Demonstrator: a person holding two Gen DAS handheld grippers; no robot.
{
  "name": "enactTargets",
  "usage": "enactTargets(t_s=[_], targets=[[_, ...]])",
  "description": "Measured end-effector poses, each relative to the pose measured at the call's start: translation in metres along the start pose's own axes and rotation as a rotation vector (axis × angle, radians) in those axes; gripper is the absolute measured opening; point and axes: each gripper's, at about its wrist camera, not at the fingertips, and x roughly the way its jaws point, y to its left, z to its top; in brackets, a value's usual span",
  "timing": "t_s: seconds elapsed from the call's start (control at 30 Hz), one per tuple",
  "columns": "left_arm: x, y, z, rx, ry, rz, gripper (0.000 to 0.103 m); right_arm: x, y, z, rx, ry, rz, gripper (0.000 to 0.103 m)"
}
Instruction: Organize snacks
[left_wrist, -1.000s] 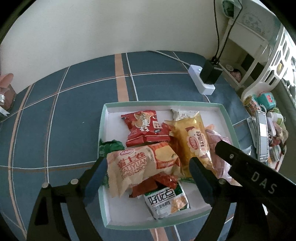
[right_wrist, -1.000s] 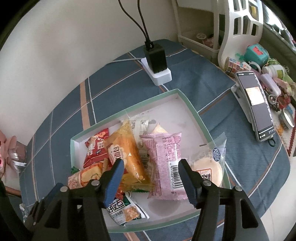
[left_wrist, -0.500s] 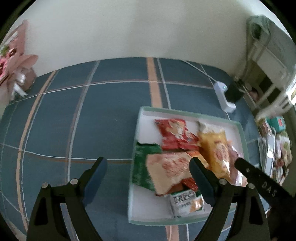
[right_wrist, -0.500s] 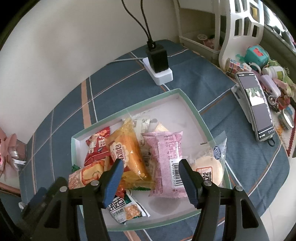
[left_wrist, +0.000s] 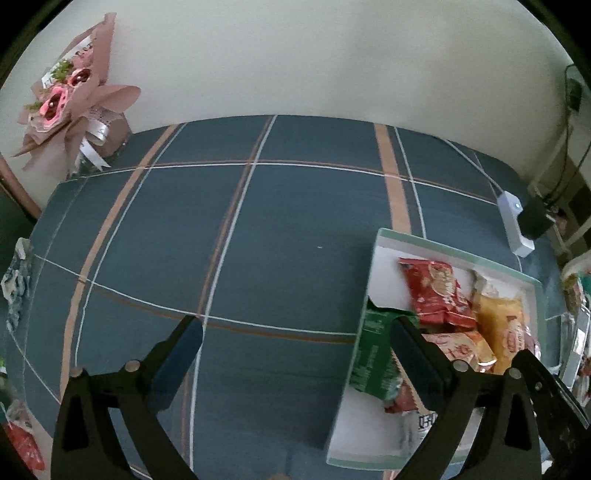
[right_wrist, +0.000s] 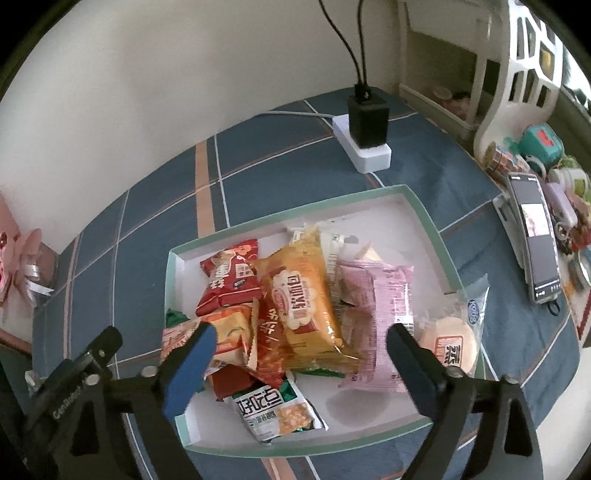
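A white tray with a mint-green rim (right_wrist: 428, 218) holds several snack packs: a red pack (right_wrist: 231, 275), an orange-yellow pack (right_wrist: 301, 295), a pink pack (right_wrist: 384, 310) and a green-and-white pack (right_wrist: 275, 411). A clear-wrapped round cake (right_wrist: 456, 341) leans on the tray's right rim. My right gripper (right_wrist: 297, 341) is open and empty, just above the near part of the pile. My left gripper (left_wrist: 293, 341) is open and empty over bare tablecloth left of the tray (left_wrist: 436, 247). A green pack (left_wrist: 375, 350) lies at the tray's left wall.
A blue plaid tablecloth (left_wrist: 258, 229) covers the table. A white power strip with a black charger (right_wrist: 367, 140) lies behind the tray. A phone (right_wrist: 537, 236) and small trinkets sit at the right. A pink bouquet (left_wrist: 70, 110) stands at the far left corner.
My left gripper has swung left, away from the tray, and now faces bare cloth. My right gripper has stayed over the pile, open, with little movement.
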Motion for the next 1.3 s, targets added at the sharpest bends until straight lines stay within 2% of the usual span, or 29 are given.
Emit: enactTargets(t_s=[0.53,0.73,1.17,1.3], targets=[[0.005,0.014,0.001,-0.023,0.013,0.012,0.101,-0.002,0.005,-0.002,-0.043,-0.022,-0.037,0.103],[0.002,0.015,-0.001,0.008,0.006,0.019,0.101,-0.006,0.006,-0.002,-0.049,-0.031,-0.041,0.103],[-0.018,0.021,-0.009,0.035,-0.039,0.123,0.101,-0.021,0.024,-0.01,-0.102,-0.069,-0.053,0.103],[-0.018,0.029,-0.017,0.031,-0.015,0.117,0.101,-0.026,0.029,-0.015,-0.119,-0.077,-0.05,0.103]])
